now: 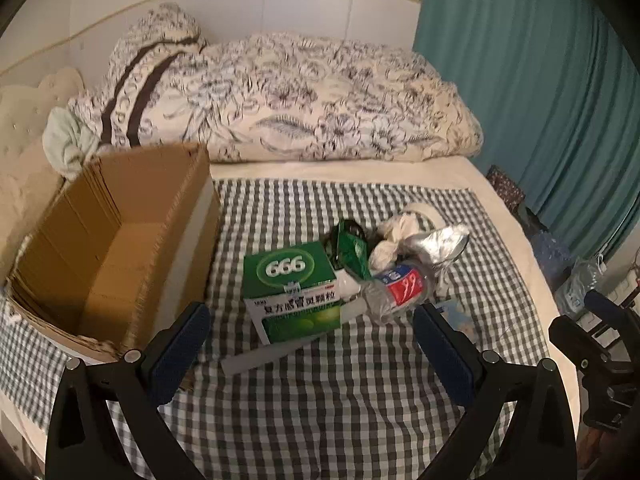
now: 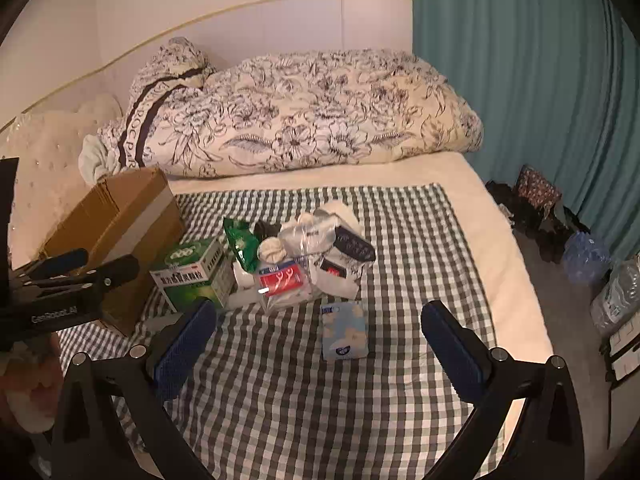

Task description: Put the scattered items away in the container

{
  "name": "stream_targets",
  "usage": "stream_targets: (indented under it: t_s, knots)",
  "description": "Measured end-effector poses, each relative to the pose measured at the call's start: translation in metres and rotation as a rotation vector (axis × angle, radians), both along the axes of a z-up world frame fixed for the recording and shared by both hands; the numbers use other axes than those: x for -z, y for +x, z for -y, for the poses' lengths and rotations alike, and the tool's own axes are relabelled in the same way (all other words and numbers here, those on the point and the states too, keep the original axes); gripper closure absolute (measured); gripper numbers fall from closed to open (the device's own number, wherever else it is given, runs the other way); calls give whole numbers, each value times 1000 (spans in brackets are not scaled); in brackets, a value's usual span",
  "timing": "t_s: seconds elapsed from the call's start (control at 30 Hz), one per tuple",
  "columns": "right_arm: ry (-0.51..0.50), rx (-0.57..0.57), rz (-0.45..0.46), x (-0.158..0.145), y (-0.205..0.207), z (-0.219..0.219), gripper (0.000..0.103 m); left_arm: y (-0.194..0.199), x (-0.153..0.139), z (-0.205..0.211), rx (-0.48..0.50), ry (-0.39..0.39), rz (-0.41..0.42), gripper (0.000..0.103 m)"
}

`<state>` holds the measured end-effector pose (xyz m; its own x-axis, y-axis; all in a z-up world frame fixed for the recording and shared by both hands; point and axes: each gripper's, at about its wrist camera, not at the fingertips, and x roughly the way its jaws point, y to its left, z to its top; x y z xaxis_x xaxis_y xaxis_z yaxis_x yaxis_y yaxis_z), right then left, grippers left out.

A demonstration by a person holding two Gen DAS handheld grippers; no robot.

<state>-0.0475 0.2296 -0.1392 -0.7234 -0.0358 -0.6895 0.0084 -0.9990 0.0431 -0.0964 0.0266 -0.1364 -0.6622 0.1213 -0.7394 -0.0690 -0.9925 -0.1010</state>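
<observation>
Your left gripper (image 1: 312,344) hangs with its jaws spread wide and nothing between them, and your right gripper (image 2: 320,340) is just as wide and just as empty, so nothing is held yet. Nearest the right fingers, the pale blue tissue pack (image 2: 344,332) lies flat on the checked cloth (image 2: 304,400), between the two pads but just beyond their tips and apart from the heap. Ahead of the left fingers sits the green medicine box (image 1: 294,288), resting on a long white strip that may be a tube or carton; the view is too dim to say. The risk starts there: close on the box carelessly and you could drag the strip or nudge the crushed plastic bottle (image 1: 394,286) leaning against it. Behind that, the green snack packet (image 1: 352,250), crumpled tissue and silver foil pouch (image 1: 440,246) overlap, so one pull may scatter the rest. The soft bedding gives, and a downward press may tip things. Farthest left, the open cardboard box (image 1: 108,248) waits close beside the medicine box, its near wall easy to clip.
</observation>
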Motion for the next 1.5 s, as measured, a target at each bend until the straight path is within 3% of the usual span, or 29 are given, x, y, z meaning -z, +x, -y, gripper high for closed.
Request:
stream_targets:
  t_s: [0.57, 1.23, 1.5]
  knots:
    - [-2, -12, 114, 62, -36, -6, 0, -50, 65, 0, -71, 68, 143, 0]
    - [-7, -3, 211, 120, -84, -14, 0, -97, 121, 9, -152, 80, 224, 0]
    - [18, 7, 276, 150, -102, -16, 19, -106, 133, 11, -162, 75, 228, 0]
